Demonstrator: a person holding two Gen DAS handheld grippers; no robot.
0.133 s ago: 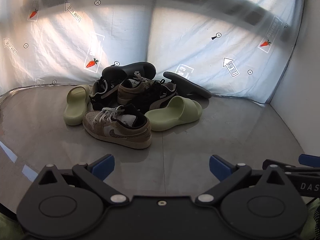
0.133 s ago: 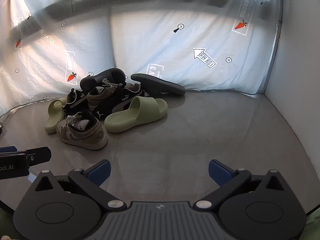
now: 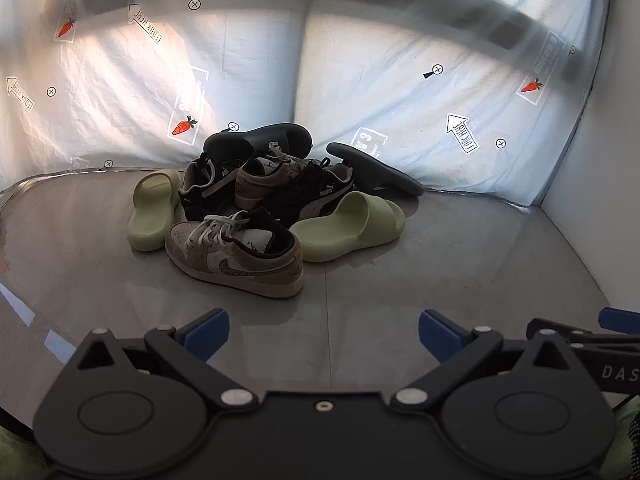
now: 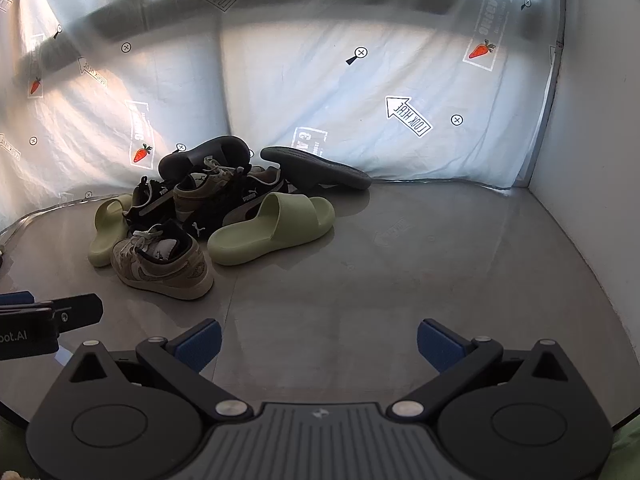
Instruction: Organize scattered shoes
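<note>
A heap of shoes lies at the back of the grey floor. A tan sneaker (image 3: 240, 256) (image 4: 160, 264) lies nearest. Behind it are a light green slide (image 3: 352, 226) (image 4: 276, 226), a second green slide (image 3: 152, 208) (image 4: 106, 228), black Puma sneakers (image 3: 312, 196) (image 4: 228, 204), another tan sneaker (image 3: 264, 178) and two dark slides (image 3: 376, 170) (image 4: 316, 168). My left gripper (image 3: 324, 332) is open and empty, short of the heap. My right gripper (image 4: 318, 342) is open and empty, to the right of the left one.
A white printed sheet (image 3: 360, 80) hangs behind the heap. A white wall (image 4: 592, 140) closes the right side. Bare grey floor (image 4: 420, 272) lies right of the shoes. The left gripper's side (image 4: 48, 316) shows at the right wrist view's left edge.
</note>
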